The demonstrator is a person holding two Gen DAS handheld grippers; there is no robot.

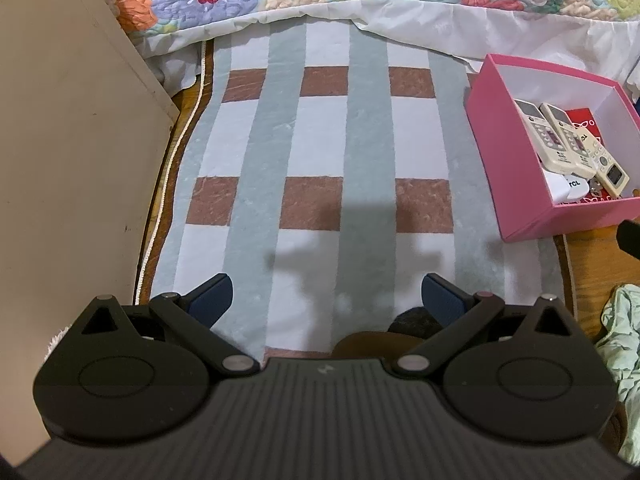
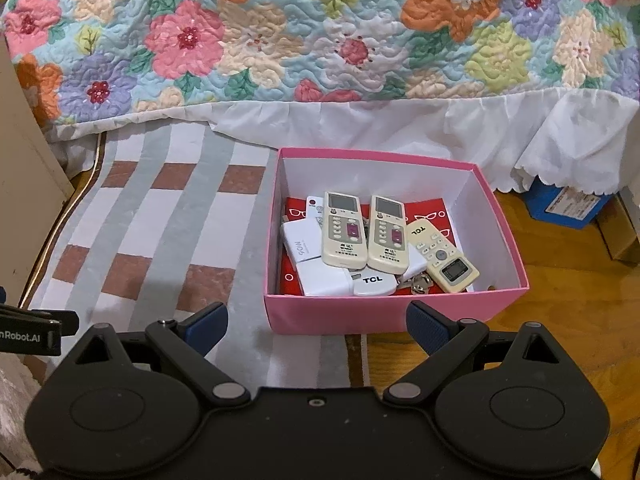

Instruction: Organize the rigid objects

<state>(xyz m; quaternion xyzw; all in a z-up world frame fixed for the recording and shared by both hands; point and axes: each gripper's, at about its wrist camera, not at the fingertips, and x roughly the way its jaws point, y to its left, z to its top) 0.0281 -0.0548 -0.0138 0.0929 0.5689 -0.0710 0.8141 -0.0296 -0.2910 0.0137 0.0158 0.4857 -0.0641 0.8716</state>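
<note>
The left gripper has its blue-padded fingers spread wide with nothing between them, poised over a striped rug with brown squares. The right gripper is likewise wide apart and empty, its fingers framing the near wall of a pink box that sits partly on the rug's edge and partly on the wooden floor.

The right wrist view looks straight down into the box: two cream air-conditioner remotes lie side by side, a smaller TCL remote angled beside them, a white TCL remote under their near ends, a white charger block to the left, and keys partly hidden. All rest on a red card.

The left wrist view catches the box only at its right edge, but shows a beige cabinet panel on the left and a crumpled green cloth on the floor. Only the right view shows a blue box under the floral quilt's white skirt.
</note>
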